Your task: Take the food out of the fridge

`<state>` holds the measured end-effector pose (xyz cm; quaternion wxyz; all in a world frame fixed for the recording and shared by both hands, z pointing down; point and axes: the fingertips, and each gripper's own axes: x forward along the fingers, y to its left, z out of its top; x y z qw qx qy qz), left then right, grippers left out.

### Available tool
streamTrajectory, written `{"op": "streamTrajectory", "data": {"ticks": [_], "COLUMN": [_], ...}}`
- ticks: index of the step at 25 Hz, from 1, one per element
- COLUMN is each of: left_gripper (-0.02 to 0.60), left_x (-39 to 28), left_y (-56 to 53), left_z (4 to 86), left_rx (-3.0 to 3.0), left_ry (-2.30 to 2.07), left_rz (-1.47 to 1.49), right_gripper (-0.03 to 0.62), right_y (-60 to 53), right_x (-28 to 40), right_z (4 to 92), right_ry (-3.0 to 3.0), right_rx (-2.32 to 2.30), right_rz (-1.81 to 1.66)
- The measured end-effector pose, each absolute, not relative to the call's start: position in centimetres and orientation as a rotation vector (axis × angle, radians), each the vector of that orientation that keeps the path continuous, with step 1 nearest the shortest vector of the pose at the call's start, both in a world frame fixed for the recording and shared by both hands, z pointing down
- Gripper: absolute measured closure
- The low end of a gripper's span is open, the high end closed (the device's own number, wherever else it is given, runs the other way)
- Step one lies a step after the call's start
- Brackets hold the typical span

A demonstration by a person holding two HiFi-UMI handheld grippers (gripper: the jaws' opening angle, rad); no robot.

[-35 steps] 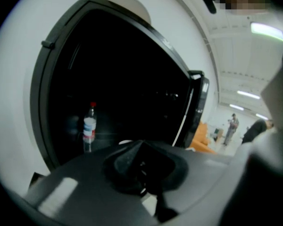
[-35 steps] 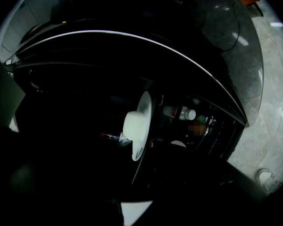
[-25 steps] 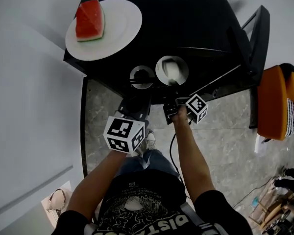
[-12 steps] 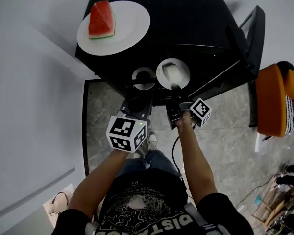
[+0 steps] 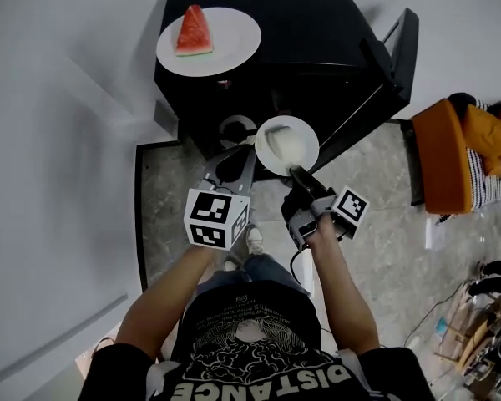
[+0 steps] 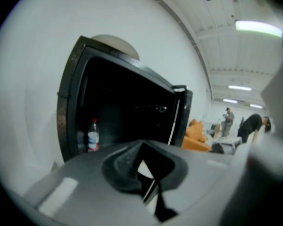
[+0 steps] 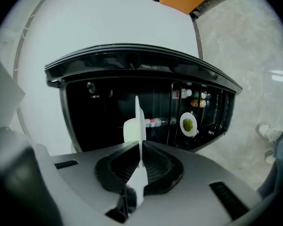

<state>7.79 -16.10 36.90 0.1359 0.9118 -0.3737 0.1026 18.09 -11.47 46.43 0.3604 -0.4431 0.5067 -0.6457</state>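
Fridge top: plate on it, watermelon slice on that plate.
Door: swung open on the right side of the fridge in the head view.
Before the opening: second plate with food on it — its near rim between the jaws of the right gripper.
Left gripper: just left of the right one.
Inside: bottle upright at the left; small plate further in.
Seat: on the floor, right of the door.

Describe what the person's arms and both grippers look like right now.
The left claw and right claw are grey shells with dark ribbed pads. Each carries a white marker cube printed with black squares. A black cable trails from the right one. The person wears a black short-sleeved T-shirt with white print.
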Motion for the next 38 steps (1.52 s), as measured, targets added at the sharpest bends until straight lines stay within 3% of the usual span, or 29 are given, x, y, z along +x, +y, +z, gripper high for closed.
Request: {"op": "streamTrajectory", "data": {"ticks": [18, 29, 38], "left_gripper": [0.578, 0.578, 0.578], "left_x": [9.2, 7.6, 7.5], "left_y": [-13.6, -12.3, -14.2], "left_z": [31.1, 31.5, 31.3], "left_rx": [2.715, 2.716, 2.687], "left_ry": [-0.999, -0.995, -1.041], "left_rz": [0.218, 0.154, 0.16], "right_gripper": [0.582, 0.582, 0.58], "right_y": [-4.6, -8.8, -17.8], "right_x": [20.0, 19.9, 21.3], "right_z": [26.2, 19.9, 21.0], "right_ry": [1.472, 1.563, 1.48], "right_rx": [-1.059, -1.048, -1.04], "right_rz": [-1.604, -1.501, -1.527]}}
